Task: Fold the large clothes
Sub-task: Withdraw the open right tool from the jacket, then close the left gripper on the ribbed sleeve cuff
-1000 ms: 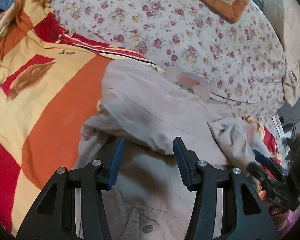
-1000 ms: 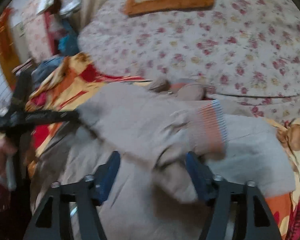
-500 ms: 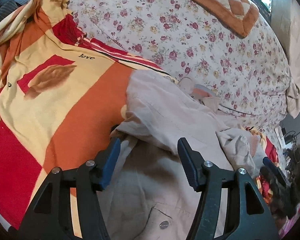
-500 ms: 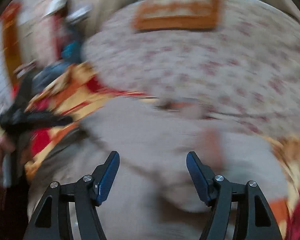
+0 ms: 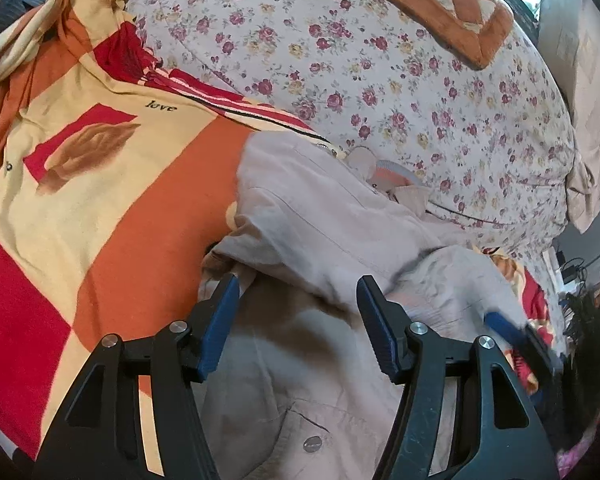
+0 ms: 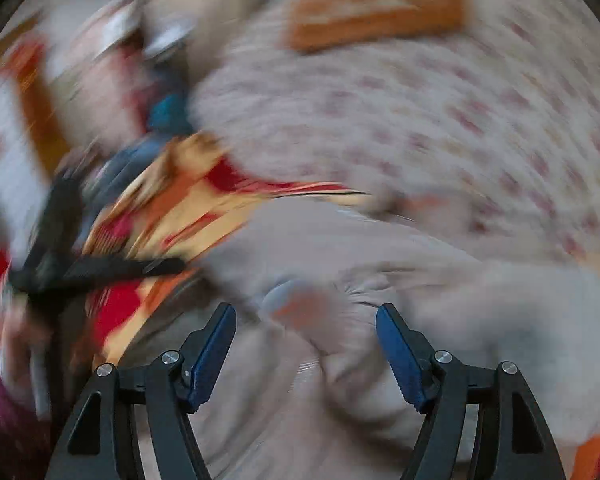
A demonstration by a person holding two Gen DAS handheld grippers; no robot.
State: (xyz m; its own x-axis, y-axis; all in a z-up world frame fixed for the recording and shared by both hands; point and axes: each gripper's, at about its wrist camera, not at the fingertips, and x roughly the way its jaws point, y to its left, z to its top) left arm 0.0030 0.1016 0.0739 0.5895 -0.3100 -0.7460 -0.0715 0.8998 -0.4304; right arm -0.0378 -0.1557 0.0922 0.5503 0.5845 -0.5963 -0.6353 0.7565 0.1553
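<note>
1. Currently the beige jacket (image 5: pixel 324 232) is lying crumpled on the orange, red and yellow blanket (image 5: pixel 112 200), against the floral quilt (image 5: pixel 380 80); one sleeve is folding across the body.
2. Left gripper (image 5: pixel 296 316) is hovering over the jacket's left side, jaws spread wide, gripping nothing.
3. Right gripper (image 6: pixel 306 344) is also spread and empty, hovering above the striped cuff (image 6: pixel 300 308); this view is blurring heavily.
4. Advice: pinch only the top sleeve layer near the cuff, pull it flat across the chest, smooth wrinkles before the next fold.
5. Risk: grabbing blanket with fabric.
6. No containers are showing; only a snap-button pocket (image 5: pixel 312 436), contents hidden.
</note>
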